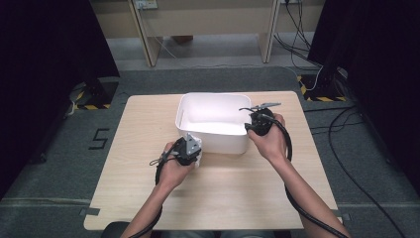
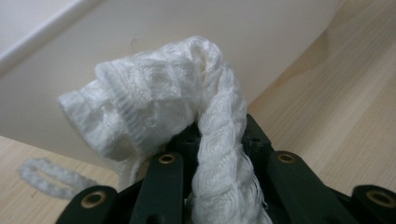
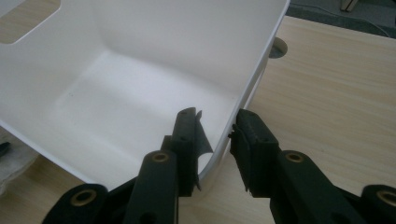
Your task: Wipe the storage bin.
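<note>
Cloth (image 2: 154,112), white and bunched, sits clamped in my left gripper (image 1: 187,150) fingers just outside the bin (image 1: 214,144) front wall. My right gripper (image 1: 258,124) fingers straddle the bin's corner rim, half open, contact unclear. Next I lift the cloth over that wall.

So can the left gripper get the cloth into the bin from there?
Probably yes: the left gripper holds the cloth right beside the bin, whose top is open; it must lift over the near wall.

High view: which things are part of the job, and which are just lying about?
In the job:
white cloth, clamped in the left gripper
white bin, its wall between the jaws of the right gripper

Lying about:
cables on the floor
wooden furniture legs behind the table
</note>
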Demonstrator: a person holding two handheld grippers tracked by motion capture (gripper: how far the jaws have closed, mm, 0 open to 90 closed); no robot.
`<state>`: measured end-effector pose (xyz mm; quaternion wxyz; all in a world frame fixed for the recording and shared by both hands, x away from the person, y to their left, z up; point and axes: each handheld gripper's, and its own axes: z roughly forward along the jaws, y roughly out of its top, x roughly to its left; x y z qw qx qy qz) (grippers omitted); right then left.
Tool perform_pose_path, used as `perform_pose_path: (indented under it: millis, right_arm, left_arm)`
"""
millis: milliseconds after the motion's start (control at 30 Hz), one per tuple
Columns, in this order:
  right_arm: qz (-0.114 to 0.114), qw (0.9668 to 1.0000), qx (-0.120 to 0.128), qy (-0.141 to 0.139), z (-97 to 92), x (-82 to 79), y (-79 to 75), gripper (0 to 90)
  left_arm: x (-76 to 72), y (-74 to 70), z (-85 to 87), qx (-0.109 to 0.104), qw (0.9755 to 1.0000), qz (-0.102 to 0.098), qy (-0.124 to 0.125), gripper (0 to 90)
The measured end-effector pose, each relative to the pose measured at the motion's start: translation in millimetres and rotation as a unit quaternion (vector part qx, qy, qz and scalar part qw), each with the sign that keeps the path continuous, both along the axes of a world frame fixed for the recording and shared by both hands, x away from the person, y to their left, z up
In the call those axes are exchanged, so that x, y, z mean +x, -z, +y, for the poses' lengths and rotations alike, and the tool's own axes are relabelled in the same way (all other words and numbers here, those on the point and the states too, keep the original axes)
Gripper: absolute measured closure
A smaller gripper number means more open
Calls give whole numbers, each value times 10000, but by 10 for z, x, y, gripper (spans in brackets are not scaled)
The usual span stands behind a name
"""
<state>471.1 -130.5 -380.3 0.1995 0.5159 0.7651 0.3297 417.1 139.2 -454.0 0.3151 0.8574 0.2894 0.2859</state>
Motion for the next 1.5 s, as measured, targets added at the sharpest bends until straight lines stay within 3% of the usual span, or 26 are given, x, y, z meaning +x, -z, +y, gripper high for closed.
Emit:
perform_pose_path:
  millis: [233, 633, 1500]
  right_arm:
    - [5, 10000, 16, 2, -2, 2, 0, 705]
    - [7, 10000, 11, 8, 0, 1, -1, 705]
    - [-1, 10000, 12, 11, 0, 2, 0, 704]
  left_arm:
    - [34, 129, -23, 88, 9999, 105, -5, 740]
    - [52, 206, -46, 130, 9997, 204, 9, 740]
    - [50, 198, -188, 84, 9995, 284, 133, 739]
